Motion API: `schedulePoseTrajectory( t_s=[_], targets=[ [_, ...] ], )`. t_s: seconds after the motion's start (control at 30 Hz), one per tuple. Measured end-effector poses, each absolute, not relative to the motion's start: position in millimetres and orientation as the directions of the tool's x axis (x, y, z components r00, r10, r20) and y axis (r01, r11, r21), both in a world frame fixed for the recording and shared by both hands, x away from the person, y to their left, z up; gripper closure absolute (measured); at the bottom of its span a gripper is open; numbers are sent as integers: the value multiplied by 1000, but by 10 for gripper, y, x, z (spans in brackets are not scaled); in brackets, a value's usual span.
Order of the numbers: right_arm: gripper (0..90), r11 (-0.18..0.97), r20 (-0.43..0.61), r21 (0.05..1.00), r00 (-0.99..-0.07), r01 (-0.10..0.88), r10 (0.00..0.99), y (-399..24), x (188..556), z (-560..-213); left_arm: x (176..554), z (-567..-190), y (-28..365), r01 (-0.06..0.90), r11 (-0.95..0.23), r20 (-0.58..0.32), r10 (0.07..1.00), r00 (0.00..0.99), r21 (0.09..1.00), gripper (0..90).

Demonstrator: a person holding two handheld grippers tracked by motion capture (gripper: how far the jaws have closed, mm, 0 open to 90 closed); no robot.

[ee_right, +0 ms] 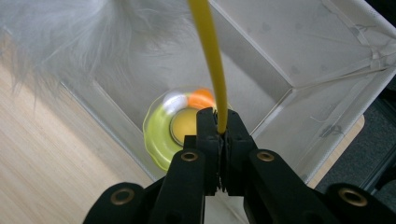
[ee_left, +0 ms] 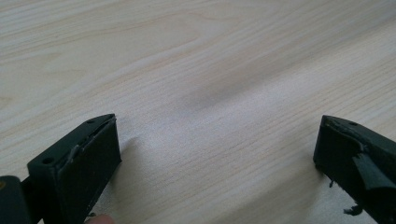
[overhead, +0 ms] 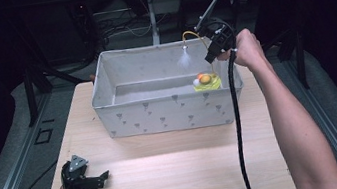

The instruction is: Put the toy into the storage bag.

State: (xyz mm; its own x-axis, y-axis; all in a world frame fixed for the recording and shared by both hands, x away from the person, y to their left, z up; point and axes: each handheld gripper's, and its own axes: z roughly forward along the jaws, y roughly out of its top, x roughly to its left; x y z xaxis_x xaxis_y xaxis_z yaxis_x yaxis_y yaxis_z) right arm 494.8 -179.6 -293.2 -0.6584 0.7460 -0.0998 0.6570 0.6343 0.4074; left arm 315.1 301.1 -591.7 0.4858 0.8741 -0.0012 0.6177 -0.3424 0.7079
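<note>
My right gripper [overhead: 210, 58] hangs over the far right corner of a grey fabric bin [overhead: 159, 113]. It is shut on a thin yellow wand [overhead: 192, 33] that arcs up and left to a white feather tuft [overhead: 183, 61] dangling inside the bin. In the right gripper view the jaws [ee_right: 223, 122] pinch the yellow wand [ee_right: 208, 46], and the feather [ee_right: 70, 32] spreads at the upper left. Below lies a round yellow-green toy [ee_right: 161, 135] with an orange and a white ball, also on the bin floor in the high view [overhead: 206, 82]. My left gripper [overhead: 102, 178] rests open on the wooden table [overhead: 177, 169], nothing between its fingers [ee_left: 93, 154].
The bin stands on the far half of the table, its near wall facing me. A black cable [overhead: 238, 129] trails from the right gripper down across the table's right side. Dark floor, rails and cables surround the table.
</note>
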Motion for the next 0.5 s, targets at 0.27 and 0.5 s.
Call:
schedulePoseTrajectory(
  t_s=[0.27,0.5],
  targets=[
    [882,634,-92,400,-659,662,747,-1841,4933,-3011,3150,-5917,3010,619,-341,-3,874,485,707,4],
    [882,626,-88,386,-649,677,756,-1918,4948,-3137,3150,-5917,3011,619,-342,-2,874,485,707,4]
  ],
)
